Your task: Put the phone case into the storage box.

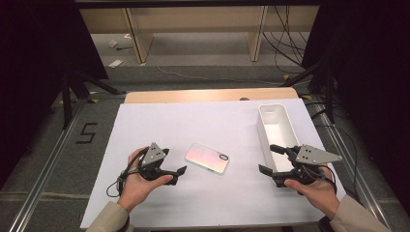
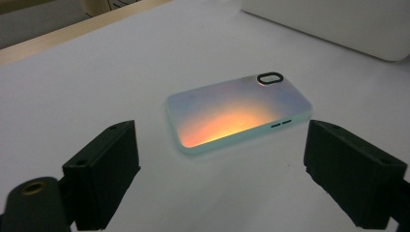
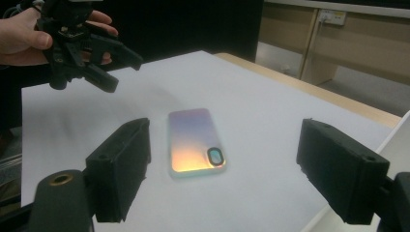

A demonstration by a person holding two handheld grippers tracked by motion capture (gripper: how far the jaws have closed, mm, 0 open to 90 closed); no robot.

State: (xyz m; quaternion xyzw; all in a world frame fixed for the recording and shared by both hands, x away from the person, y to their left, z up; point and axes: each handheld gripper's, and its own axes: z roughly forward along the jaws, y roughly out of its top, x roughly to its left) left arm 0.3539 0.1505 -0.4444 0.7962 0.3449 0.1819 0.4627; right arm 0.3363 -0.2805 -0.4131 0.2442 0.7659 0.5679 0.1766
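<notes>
White tabletop (image 1: 159, 121) under an iridescent phone case (image 1: 207, 158), both claws spread and empty; speaker slots legible from left gripper view.

One sign can be read: a large dark numeral "5" (image 1: 87, 133) marked on the grey floor (image 1: 58, 159), just left of the white table (image 1: 159, 121) as the high view shows it, near the table's far left corner and beside the metal rail that runs along that side. The phone case (image 1: 207, 158) in the middle of the table bears no lettering or logo that can be made out, in the high view or in either gripper view, and the white bin (image 1: 277, 126) at the table's right side carries no label that can be read.
</notes>
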